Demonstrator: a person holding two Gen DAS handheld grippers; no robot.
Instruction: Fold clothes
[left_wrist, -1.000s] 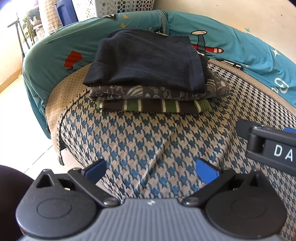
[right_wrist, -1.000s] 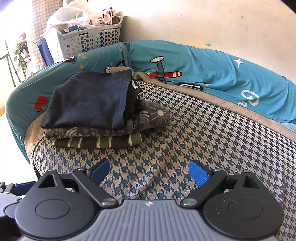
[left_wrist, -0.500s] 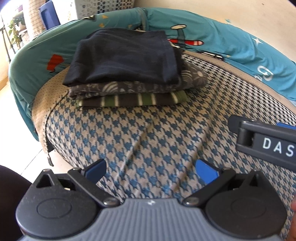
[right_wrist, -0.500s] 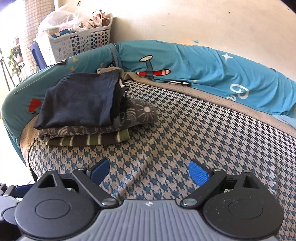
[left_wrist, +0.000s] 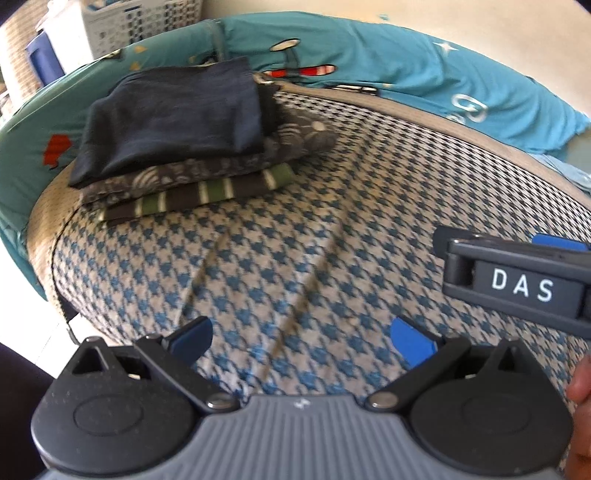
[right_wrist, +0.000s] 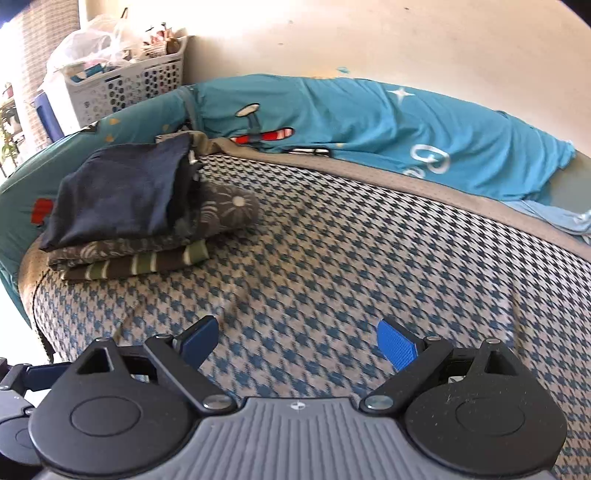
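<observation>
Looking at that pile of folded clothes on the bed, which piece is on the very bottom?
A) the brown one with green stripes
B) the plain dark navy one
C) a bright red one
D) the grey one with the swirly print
A: the brown and green striped garment lies under the grey patterned one, with the navy one on top.

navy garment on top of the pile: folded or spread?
Folded. The navy garment lies as a compact rectangle with a doubled edge, topping the patterned piece and the striped piece.
</observation>
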